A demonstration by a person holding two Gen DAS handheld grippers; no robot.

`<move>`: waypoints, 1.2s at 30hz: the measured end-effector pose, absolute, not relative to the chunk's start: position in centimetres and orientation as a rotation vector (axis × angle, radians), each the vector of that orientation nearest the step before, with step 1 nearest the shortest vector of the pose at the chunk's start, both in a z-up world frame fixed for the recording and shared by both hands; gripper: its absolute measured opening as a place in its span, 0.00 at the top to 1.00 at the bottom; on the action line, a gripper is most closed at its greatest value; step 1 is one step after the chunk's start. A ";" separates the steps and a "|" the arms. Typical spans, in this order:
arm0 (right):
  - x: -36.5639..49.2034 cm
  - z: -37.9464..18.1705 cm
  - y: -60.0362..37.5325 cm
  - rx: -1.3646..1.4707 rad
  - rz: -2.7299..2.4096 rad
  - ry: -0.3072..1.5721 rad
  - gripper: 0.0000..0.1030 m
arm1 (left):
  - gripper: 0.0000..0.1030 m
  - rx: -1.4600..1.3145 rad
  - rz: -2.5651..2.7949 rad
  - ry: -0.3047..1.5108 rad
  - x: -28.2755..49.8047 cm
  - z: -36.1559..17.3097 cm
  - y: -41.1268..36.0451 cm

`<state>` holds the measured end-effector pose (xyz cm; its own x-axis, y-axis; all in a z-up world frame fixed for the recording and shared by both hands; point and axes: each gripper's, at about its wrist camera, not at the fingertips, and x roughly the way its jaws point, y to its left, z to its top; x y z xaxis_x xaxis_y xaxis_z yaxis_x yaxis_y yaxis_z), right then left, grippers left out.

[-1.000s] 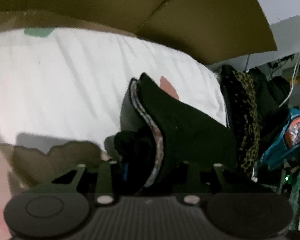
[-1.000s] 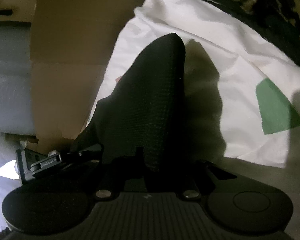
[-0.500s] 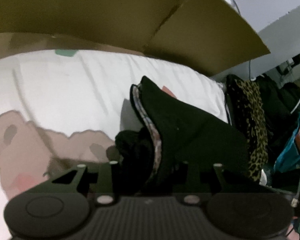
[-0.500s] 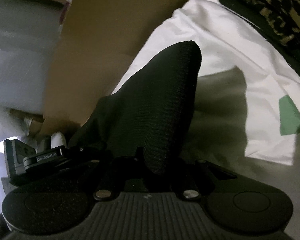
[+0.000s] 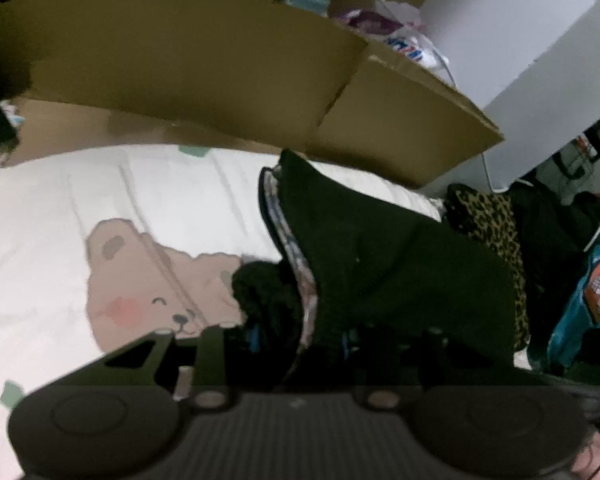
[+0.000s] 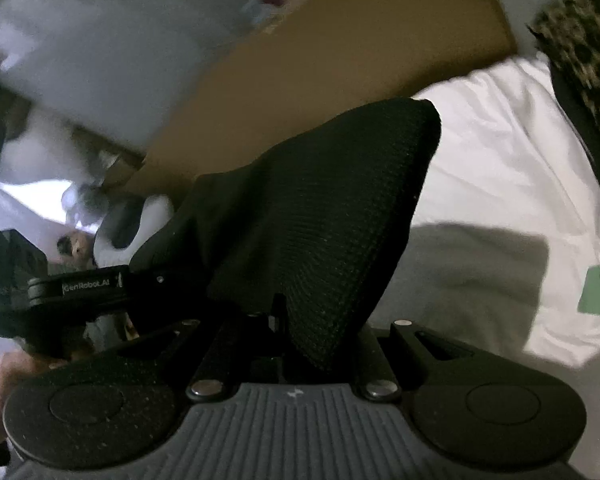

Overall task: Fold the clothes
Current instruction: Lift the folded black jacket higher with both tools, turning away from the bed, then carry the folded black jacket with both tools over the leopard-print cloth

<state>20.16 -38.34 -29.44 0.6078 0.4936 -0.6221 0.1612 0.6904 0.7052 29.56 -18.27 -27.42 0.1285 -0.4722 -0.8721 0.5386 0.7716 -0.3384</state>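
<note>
gripping opposite edges, the left hand-held gripper (image 5: 300,344) and right hand-held gripper (image 6: 284,320) are clamped on the black knit garment (image 6: 324,216), lifting it off the white bear-print bedsheet (image 5: 100,216) so it hangs for folding.

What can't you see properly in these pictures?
- Left wrist view: the left gripper tips are buried under the black garment, so the grip itself is hidden.
- Right wrist view: the right gripper tips are covered by the same garment.
- Left wrist view: the bear sheet is blurred.
- Left wrist view: the leopard-print cloth is partly hidden behind the garment.
</note>
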 end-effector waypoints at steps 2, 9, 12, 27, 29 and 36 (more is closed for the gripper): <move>19.9 -27.8 -38.2 0.781 0.233 0.923 0.92 | 0.64 0.055 -0.716 1.233 28.8 -26.0 -17.9; 20.2 -20.9 -37.5 0.673 0.308 0.939 0.92 | 0.64 0.004 -0.649 1.192 26.9 -19.5 -16.3; 20.7 -17.3 -37.5 0.638 0.338 0.923 0.92 | 0.64 -0.023 -0.648 1.162 26.6 -16.5 -15.5; 20.6 0.2 -37.5 0.423 0.396 0.821 0.92 | 0.64 -0.161 -0.609 0.965 22.8 -2.3 -14.7; 20.3 1.8 -37.4 0.398 0.390 0.811 0.92 | 0.64 -0.175 -0.605 0.952 22.2 -1.3 -14.6; 18.8 6.4 -37.0 0.315 0.365 0.765 0.92 | 0.64 -0.172 -0.615 0.893 19.7 2.2 -15.2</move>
<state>18.76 -36.96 6.39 0.6646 0.4299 -0.6111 -0.2051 0.8914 0.4041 19.69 -15.20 2.22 0.4689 -0.5681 -0.6763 0.4295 0.8157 -0.3874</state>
